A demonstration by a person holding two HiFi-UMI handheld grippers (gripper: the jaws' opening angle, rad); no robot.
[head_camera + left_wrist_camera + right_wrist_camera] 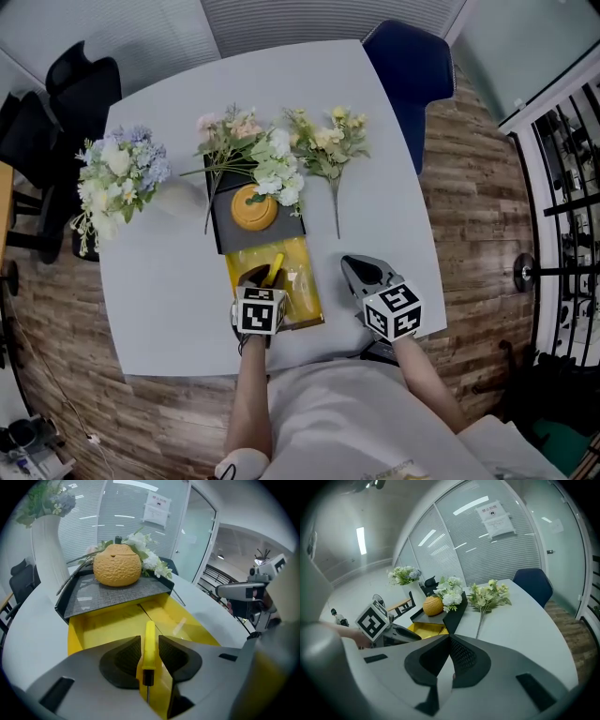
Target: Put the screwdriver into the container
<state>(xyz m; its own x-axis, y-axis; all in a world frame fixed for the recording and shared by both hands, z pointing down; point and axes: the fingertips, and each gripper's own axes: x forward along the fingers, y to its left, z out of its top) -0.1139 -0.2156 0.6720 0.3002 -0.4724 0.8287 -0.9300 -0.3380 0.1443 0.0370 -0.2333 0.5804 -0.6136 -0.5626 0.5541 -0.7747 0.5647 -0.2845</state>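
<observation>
Screwdriver (149,641): yellow handle with a thin dark shaft, lying between the left gripper's pads above the container's open bottom; whether it touched the bottom could not be told.
Handling: likely light and stiff, with a smooth handle that might slip; best gripped across the handle's middle, not the shaft.
Left gripper (149,640): jaws stood apart, flanking the handle without pressing it.
Container (93,630): shallow yellow box, touching the grey tray (234,234).
Right gripper (450,641): jaws closed on nothing, well apart to the right.

Yellow screwdriver (149,654) sits loose between parted tongs (149,639), above container (101,626).
</observation>
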